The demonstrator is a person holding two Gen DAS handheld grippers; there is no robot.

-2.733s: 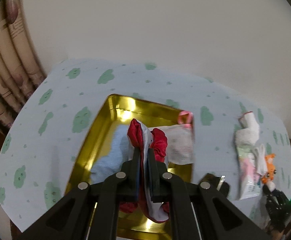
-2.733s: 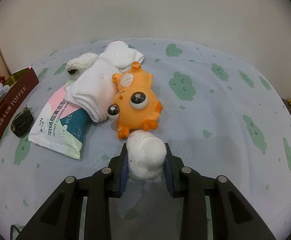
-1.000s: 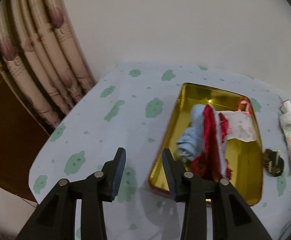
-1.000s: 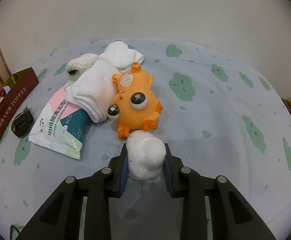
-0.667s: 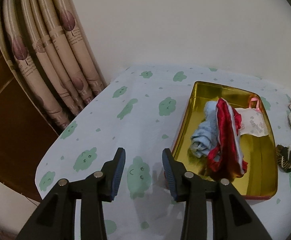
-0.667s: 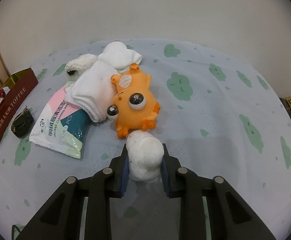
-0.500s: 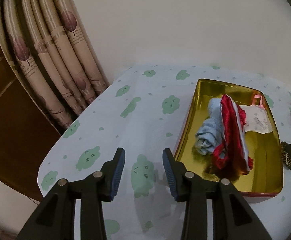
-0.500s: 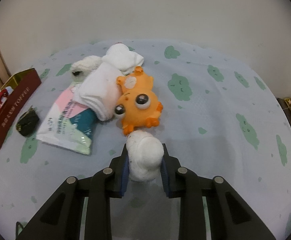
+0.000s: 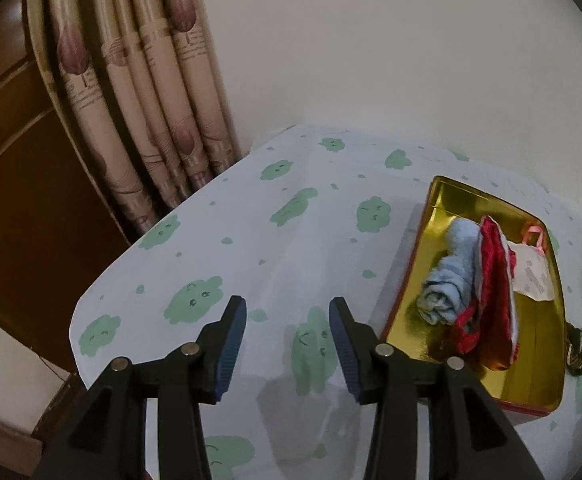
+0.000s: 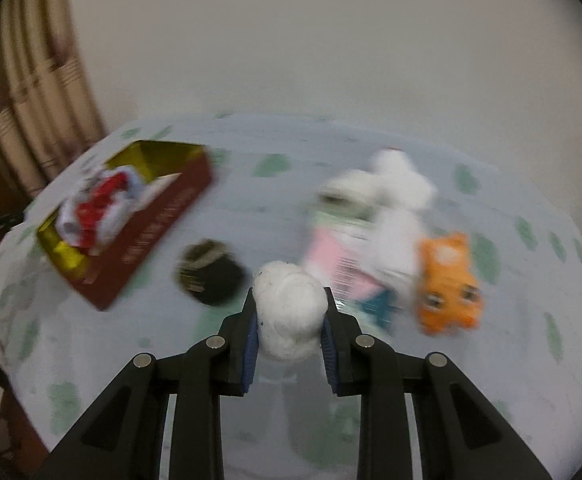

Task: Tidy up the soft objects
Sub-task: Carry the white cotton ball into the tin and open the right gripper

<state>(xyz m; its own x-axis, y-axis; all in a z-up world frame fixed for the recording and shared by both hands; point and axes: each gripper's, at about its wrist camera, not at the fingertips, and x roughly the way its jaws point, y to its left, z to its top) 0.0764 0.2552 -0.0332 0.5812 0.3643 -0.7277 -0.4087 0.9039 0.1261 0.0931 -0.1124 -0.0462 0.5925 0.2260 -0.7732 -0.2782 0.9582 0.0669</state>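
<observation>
Right gripper [image 10: 289,320] newly lifted, blurred, clamping white ball [image 10: 289,314]; left gripper [image 9: 287,316] wide, empty

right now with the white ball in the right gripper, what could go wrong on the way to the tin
1. The right gripper pinches the white ball only at its sides; being soft, it might slip out during this fast, blurred swing.
2. The black pouch lies between the ball and the tin; a low pass could knock it.
3. The red cloth stands high in the tin beside the blue towel, so the ball might land on the pile and roll out.
</observation>
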